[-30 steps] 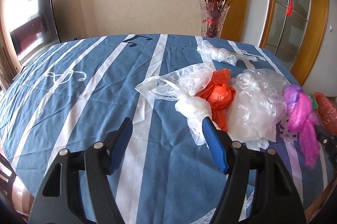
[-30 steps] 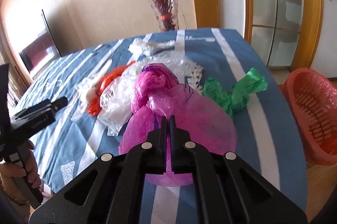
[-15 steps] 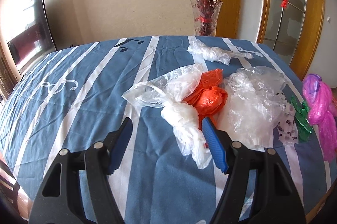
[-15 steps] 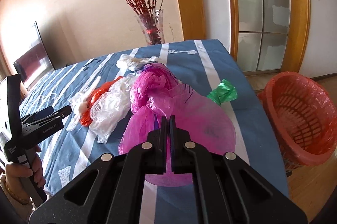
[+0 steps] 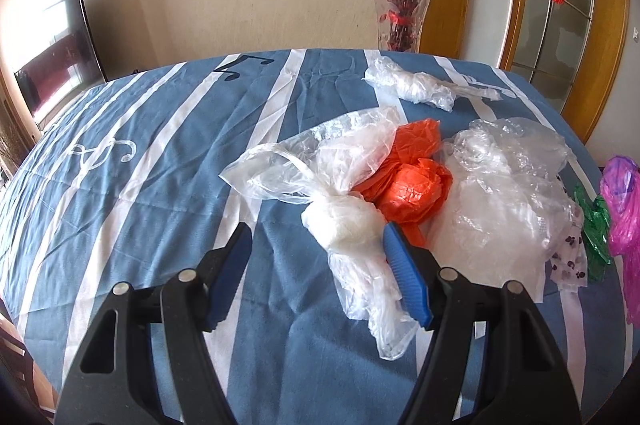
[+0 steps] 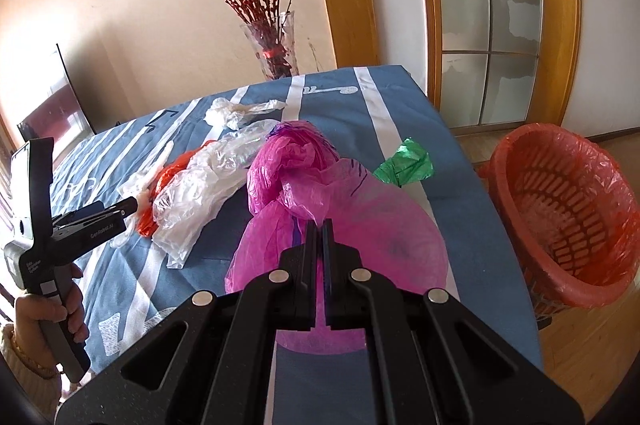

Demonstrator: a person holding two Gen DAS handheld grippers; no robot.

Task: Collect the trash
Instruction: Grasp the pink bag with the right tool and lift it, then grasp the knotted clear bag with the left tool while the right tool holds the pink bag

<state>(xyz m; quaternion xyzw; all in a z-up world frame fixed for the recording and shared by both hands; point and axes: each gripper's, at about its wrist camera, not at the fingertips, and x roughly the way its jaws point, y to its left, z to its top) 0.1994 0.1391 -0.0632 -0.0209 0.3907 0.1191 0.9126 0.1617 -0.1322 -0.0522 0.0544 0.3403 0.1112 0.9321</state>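
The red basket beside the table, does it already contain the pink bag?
No, the pink bag is clamped in the shut right gripper above the table, apart from the red basket.

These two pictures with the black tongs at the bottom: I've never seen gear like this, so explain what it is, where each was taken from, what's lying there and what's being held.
There is no machine here: a person holds a hand tool in each hand, each ending in a two-finger gripper with a camera looking along the fingers.

The left camera shows the left gripper, open, just short of a knotted white bag. Beside it on the blue striped cloth lie an orange bag, clear plastic bags and a green scrap.

The right camera shows the right gripper shut on a pink bag, lifted above the cloth. A red bin with a liner stands on the floor past the edge. The vase holds red branches.
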